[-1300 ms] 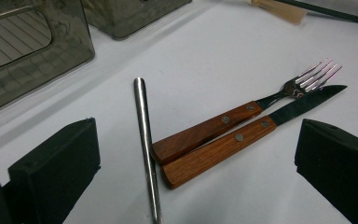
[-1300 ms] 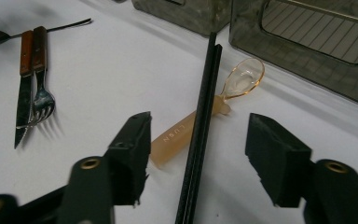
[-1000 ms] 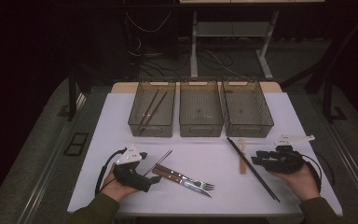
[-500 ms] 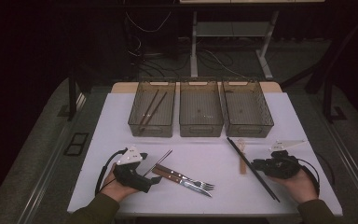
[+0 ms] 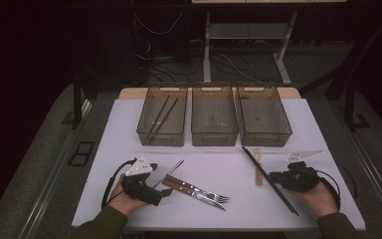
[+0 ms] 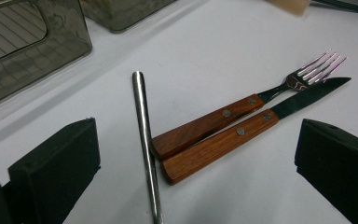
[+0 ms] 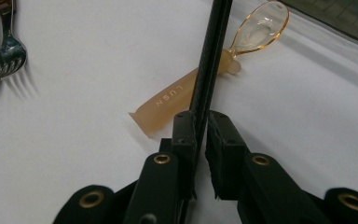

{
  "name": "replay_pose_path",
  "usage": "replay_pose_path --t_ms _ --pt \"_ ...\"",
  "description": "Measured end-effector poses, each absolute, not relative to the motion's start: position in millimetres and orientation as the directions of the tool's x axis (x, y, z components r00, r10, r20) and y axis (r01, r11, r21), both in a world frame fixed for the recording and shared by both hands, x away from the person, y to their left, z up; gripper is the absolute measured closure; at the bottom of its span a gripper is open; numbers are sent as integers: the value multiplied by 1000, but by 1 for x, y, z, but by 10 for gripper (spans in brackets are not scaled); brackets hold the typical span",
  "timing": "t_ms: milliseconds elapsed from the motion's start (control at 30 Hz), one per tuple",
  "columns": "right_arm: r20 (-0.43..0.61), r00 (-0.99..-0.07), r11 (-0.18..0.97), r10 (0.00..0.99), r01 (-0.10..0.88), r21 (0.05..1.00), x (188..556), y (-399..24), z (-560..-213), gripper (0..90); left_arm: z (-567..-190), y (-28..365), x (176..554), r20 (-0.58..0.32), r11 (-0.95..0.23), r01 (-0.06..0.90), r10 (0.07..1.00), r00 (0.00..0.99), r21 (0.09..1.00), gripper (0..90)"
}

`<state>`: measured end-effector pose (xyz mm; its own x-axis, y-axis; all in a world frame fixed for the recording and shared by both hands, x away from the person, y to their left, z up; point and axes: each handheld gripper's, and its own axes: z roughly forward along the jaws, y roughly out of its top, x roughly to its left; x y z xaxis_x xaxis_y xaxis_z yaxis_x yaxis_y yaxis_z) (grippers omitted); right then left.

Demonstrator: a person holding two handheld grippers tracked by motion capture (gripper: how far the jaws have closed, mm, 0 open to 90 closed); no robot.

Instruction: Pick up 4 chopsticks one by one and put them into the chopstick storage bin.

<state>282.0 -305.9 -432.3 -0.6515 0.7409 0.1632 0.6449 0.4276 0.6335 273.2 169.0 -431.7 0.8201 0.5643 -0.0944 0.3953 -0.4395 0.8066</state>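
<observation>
The right gripper point(image 7: 201, 122) has just pinched shut on the long black chopstick point(image 7: 211, 60) — it lies over the amber plastic spoon point(image 7: 242, 44), its axis running away toward the right-hand smoky plastic bin point(image 5: 263, 115).

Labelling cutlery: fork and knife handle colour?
Reddish-brown wood handles with metal rivets; clearest in left gripper view.

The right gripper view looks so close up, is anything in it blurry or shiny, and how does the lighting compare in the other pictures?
In the right gripper view, the black stick and the amber spoon look sharp; the spoon's bowl catches glare, and the right gripper is soft at the bottom edge. In the left gripper view, the fork tines glint and the near jaws blur. In the high view, the white table is lit and the surroundings are dark.
</observation>
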Motion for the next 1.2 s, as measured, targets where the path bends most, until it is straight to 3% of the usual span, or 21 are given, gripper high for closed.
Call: replay_pose_path --t_ms 1200 --pt "99 -642 474 760 654 590 285 -304 -440 813 -432 169 273 -95 -439 396 565 819 807 0"
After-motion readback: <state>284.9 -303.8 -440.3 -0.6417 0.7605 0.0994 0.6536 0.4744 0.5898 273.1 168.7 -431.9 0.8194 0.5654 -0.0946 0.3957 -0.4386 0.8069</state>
